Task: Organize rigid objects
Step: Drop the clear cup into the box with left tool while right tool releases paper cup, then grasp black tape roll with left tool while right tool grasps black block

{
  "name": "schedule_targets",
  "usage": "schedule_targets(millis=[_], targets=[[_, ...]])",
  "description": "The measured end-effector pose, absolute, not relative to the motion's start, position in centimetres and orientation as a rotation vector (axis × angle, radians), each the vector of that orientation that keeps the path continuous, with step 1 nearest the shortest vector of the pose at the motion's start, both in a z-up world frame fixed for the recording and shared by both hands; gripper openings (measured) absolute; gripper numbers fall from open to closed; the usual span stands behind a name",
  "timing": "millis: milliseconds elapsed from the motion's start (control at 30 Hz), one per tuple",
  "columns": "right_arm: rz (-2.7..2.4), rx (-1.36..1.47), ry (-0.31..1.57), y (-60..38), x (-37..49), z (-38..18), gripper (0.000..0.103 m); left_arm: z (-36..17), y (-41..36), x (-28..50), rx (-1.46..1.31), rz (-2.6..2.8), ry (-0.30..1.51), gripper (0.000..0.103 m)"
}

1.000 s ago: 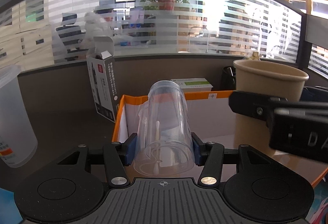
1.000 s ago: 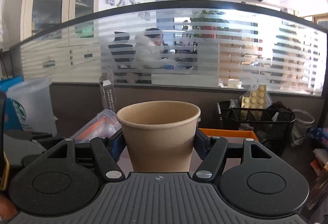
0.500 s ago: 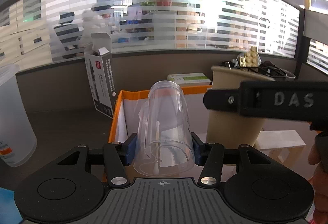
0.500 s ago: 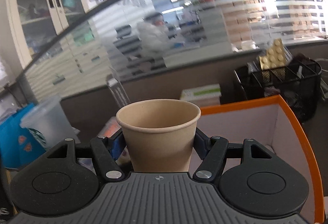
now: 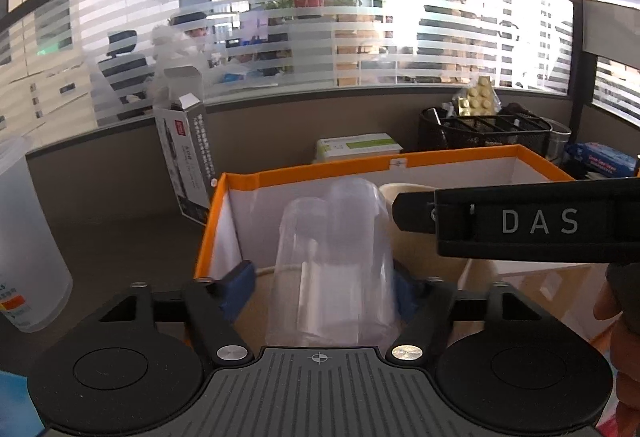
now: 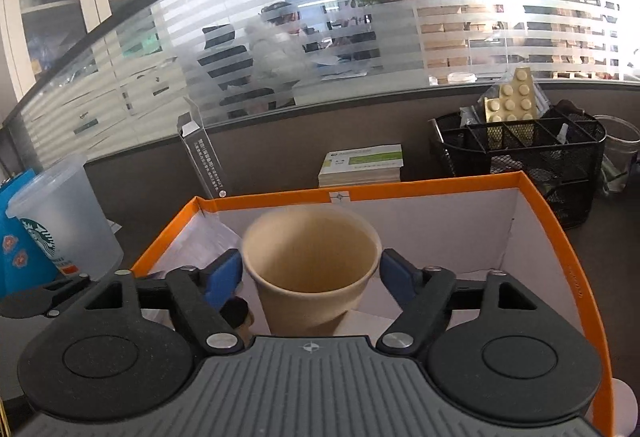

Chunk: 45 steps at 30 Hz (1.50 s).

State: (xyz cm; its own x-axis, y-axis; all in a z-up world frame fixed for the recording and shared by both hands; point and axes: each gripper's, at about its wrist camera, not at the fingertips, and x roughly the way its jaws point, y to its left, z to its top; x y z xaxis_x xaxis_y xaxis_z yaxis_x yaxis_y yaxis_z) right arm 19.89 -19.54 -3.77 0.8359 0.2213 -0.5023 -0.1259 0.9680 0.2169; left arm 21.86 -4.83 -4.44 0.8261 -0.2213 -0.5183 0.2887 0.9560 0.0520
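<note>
My left claw point(image 5: 325, 287) has just opened off the clear plastic cup point(image 5: 332, 269); my right claw point(image 6: 311, 273) has just released the tan paper cup point(image 6: 311, 269). Both stand inside the orange-rimmed box point(image 6: 420, 187). Withdrawing crookedly could topple them.

— What am I driving here?
— My left gripper point(image 5: 324, 287) is black: round discs, ribbed grey plate, silver screws, blue pads point(image 5: 237, 287). My right gripper point(image 6: 311, 273) matches it, and its side carries white letters "DAS"
</note>
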Motion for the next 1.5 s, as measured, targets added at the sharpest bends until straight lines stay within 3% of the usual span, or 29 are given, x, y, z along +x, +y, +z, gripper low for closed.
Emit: schedule_targets(millis=[167,433,533,1033,1133,1500], targets=[[0.174,0.182,0.528,-20.3,18.7,-2.8,0.075,-3.9,-4.7,20.9,0.137,-0.238,0.515,0.091],[0.160,0.147,0.455,-21.1,14.3,-0.4,0.076,-2.8,-2.3,17.2,0.032,-0.271,0.499,0.093],[0.158,0.139,0.427,-21.5,11.9,0.4,0.080,-2.1,-1.9,15.2,0.032,-0.249,0.474,0.103],[0.002,0.058,0.438,-28.9,-1.2,-1.5,0.081,-1.7,-0.3,8.7,0.048,-0.222,0.463,0.103],[-0.024,0.037,0.476,-29.9,-3.1,-3.0,0.088,-2.3,-0.9,8.0,0.057,-0.229,0.476,0.103],[0.097,-0.163,0.593,-30.1,-7.6,-8.1,0.100,-6.0,-3.6,4.5,0.132,-0.319,0.555,0.103]])
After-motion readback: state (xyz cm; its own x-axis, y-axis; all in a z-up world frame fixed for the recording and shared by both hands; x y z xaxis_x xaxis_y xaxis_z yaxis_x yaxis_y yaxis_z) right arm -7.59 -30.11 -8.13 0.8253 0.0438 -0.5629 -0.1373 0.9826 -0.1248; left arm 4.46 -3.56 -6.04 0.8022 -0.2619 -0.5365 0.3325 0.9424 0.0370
